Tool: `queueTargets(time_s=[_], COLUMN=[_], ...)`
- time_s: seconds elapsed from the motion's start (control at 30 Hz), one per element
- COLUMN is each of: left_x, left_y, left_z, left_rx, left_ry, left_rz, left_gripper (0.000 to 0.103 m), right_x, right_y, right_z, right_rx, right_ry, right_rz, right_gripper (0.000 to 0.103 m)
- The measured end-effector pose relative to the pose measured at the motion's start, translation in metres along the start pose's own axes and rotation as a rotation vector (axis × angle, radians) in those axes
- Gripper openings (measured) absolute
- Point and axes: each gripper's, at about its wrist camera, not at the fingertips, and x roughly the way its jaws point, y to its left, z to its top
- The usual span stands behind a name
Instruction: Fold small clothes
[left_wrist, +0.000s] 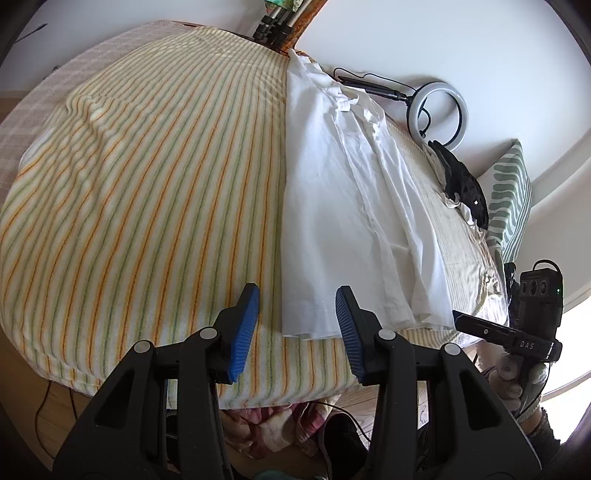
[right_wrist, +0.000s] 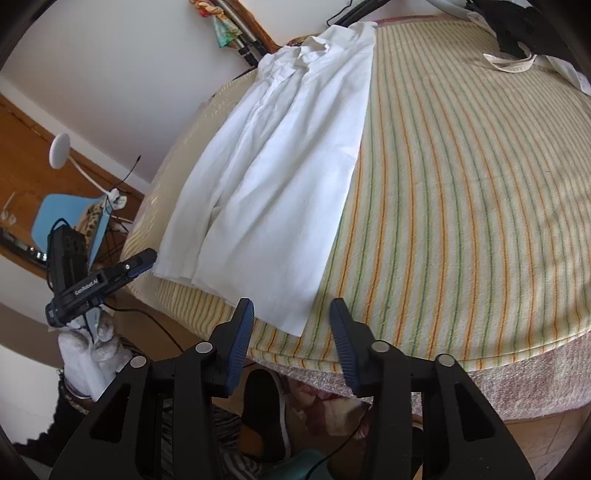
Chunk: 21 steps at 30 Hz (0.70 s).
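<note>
Left gripper (left_wrist: 297, 317): jaws parted to a middling gap, nothing between the ribbed blue pads, hovering just above the near hem of the white shirt (left_wrist: 332, 206); no contact visible. Fingers (left_wrist: 246, 325) of matte black plastic, each faced with a ridged blue rubber strip.

Right gripper (right_wrist: 291, 325): jaws likewise part-open and empty, poised over the near corner of the same shirt, just beside the bed's edge; pads apart from the cloth. Same black plastic frame with silver pivot pins, same grooved blue pads (right_wrist: 242, 332).

White shirt: thin woven cotton by the look, lightly creased, folded lengthwise into a long narrow panel, collar (right_wrist: 314, 48) crumpled at the far end, hem at the near end. Lying flat on the striped blanket (left_wrist: 147, 184), toward its right side in the left wrist view, toward its left in the right wrist view.

Striped blanket: soft, fuzzy, cream with thin orange and green lines, draped over the bed. Pinkish nubby cover (right_wrist: 517, 373) showing beneath its near edge.

Gloved hand (right_wrist: 92, 343) in white knit, wrapped round the left gripper's handle. Ring light (left_wrist: 437, 110), round and glossy white, against the wall. Dark garment (left_wrist: 461, 181) heaped at the blanket's far right, beside a green-patterned pillow (left_wrist: 509, 195).
</note>
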Motion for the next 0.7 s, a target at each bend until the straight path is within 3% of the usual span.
queueTargets(time_s=[0.03, 0.07, 0.1, 0.23, 0.43, 0.53, 0.7], left_x=[0.000, 0.003, 0.007, 0.007, -0.029, -0.027, 0.000], left_y=[-0.001, -0.002, -0.003, -0.006, -0.014, -0.011, 0.005], left_z=[0.000, 0.002, 0.002, 0.002, 0.002, 0.000, -0.012], left_rx=[0.004, 0.006, 0.001, 0.003, -0.024, -0.014, -0.041], left_ry=[0.000, 0.014, 0.031, 0.023, -0.046, -0.040, 0.033], left_rz=[0.003, -0.003, -0.011, -0.010, -0.095, -0.073, -0.012], left_gripper=[0.033, 0.023, 0.006, 0.003, 0.002, 0.002, 0.001], right_x=[0.002, 0.005, 0.010, 0.012, -0.028, -0.034, -0.004], right_y=[0.000, -0.002, -0.004, -0.009, -0.013, -0.011, -0.017], right_z=[-0.001, -0.002, -0.001, -0.001, -0.005, -0.007, -0.016], right_rx=[-0.001, 0.004, 0.019, 0.066, 0.100, 0.090, 0.107], right_ry=[0.005, 0.024, 0.038, 0.011, -0.057, -0.075, -0.008], right_rz=[0.005, 0.021, 0.041, 0.090, 0.150, 0.140, 0.074], right_gripper=[0.031, 0.010, 0.004, 0.002, 0.002, 0.002, 0.002])
